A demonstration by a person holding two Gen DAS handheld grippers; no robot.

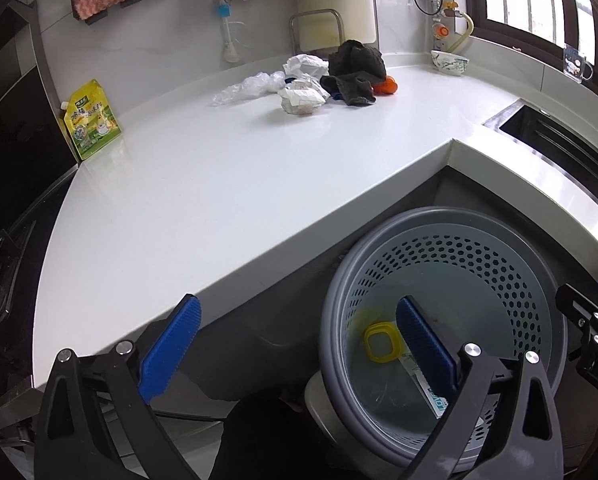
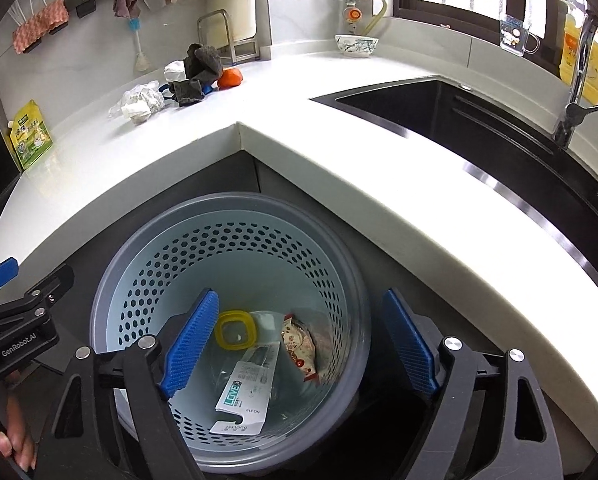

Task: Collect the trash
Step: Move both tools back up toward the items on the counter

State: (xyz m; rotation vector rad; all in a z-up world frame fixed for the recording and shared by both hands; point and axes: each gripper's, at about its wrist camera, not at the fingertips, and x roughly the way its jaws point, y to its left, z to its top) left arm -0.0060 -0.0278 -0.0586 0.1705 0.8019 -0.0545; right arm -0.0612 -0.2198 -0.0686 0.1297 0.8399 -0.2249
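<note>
A grey-blue perforated trash bin (image 2: 227,204) stands on the floor in the inside corner of the white counter (image 2: 339,92). In it lie a yellow square lid (image 2: 235,330), a white card package (image 2: 247,388) and a red snack wrapper (image 2: 301,346). My right gripper (image 2: 301,294) hangs open over the bin's mouth with nothing between its blue pads. My left gripper (image 1: 298,301) is open and empty too, straddling the bin's left rim (image 1: 439,216). Far back on the counter sit crumpled paper (image 1: 301,98), a clear plastic bag (image 1: 251,88), a dark cloth (image 1: 355,68) and an orange piece (image 1: 387,86).
A yellow pouch (image 1: 91,120) leans at the counter's left end. A patterned bowl (image 2: 356,45) sits near the window corner. The dark sink (image 2: 459,120) and its faucet (image 2: 579,80) lie to the right. A person's fingers (image 2: 11,440) show at the lower left.
</note>
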